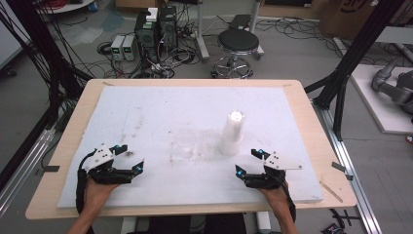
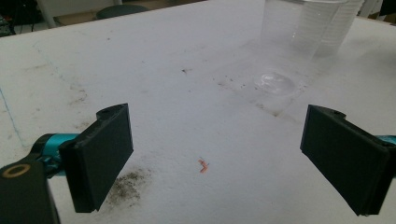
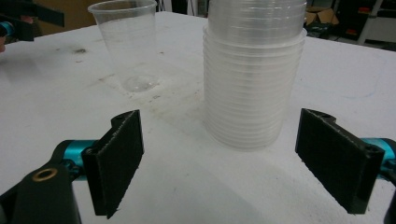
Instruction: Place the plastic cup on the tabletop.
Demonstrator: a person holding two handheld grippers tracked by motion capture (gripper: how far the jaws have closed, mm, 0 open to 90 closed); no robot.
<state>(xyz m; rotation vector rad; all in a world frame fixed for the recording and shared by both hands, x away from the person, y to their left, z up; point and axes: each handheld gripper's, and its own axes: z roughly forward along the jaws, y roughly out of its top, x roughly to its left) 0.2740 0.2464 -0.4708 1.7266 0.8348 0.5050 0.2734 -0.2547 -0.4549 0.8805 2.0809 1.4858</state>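
Your left gripper (image 1: 130, 158) sits low over the near left part of the white foam board (image 1: 160, 109), its jaws spread wide apart with nothing between them. In the left gripper view that gripper (image 2: 212, 158) frames bare board with a small orange scrap (image 2: 203, 165) between the jaws and a dark smudge (image 2: 127, 183) just beside the left-hand one. Farther off in that view stands a single clear cup (image 2: 285, 44), upright, with the stack of cups (image 2: 334, 25) just behind it.

Your right gripper (image 1: 249, 162) rests at the near right of the board, jaws also wide apart and empty. In the right gripper view this gripper (image 3: 219, 163) points at the stack of cups (image 3: 254, 70), which stands upright close ahead, apart from both jaws. The single clear cup (image 3: 126, 44) stands beside the stack, a gap between them. From above, the stack (image 1: 232, 132) stands right of the board's middle, and the board lies on a wooden table (image 1: 311, 122).
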